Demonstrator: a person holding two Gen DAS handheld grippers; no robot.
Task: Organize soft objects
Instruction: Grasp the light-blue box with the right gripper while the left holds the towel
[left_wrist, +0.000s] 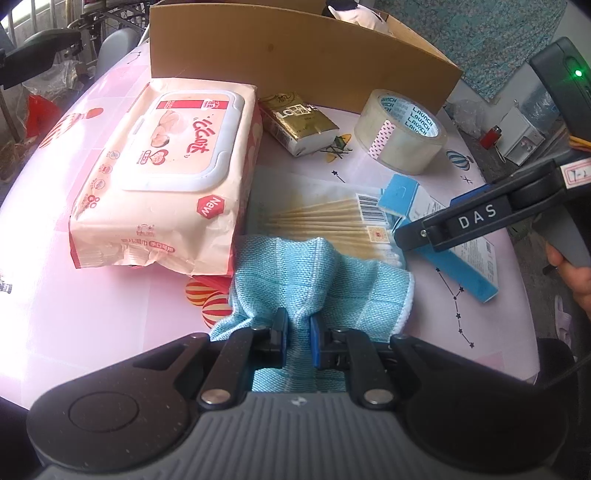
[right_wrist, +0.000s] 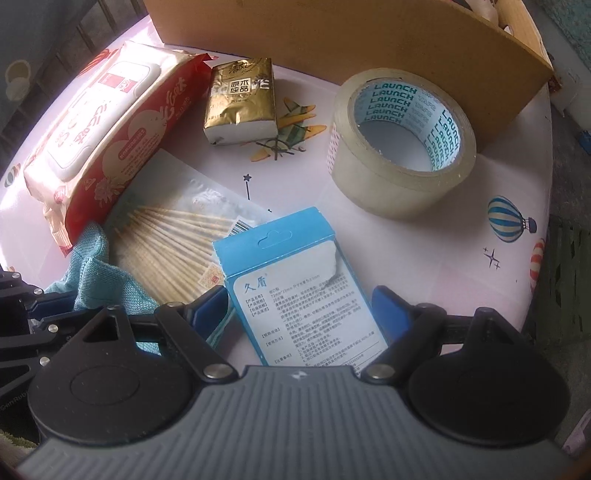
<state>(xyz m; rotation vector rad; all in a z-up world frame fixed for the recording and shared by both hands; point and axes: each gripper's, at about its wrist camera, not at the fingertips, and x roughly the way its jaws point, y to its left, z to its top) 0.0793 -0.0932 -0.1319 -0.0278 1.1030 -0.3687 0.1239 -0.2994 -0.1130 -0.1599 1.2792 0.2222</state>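
Observation:
A light blue woven cloth lies bunched at the near edge of the pink table. My left gripper is shut on a fold of it. The cloth's corner also shows in the right wrist view, on the left. My right gripper stands wide over a blue and white box, one blue pad along each long side. A narrow gap shows at each pad. In the left wrist view, one black finger of it crosses that box. A large wet-wipes pack and a gold tissue pack lie further back.
A clear bag of cotton swabs lies under the cloth and the box's far end. A roll of clear tape stands at the right. A cardboard box walls off the back. The table edge curves close on the right.

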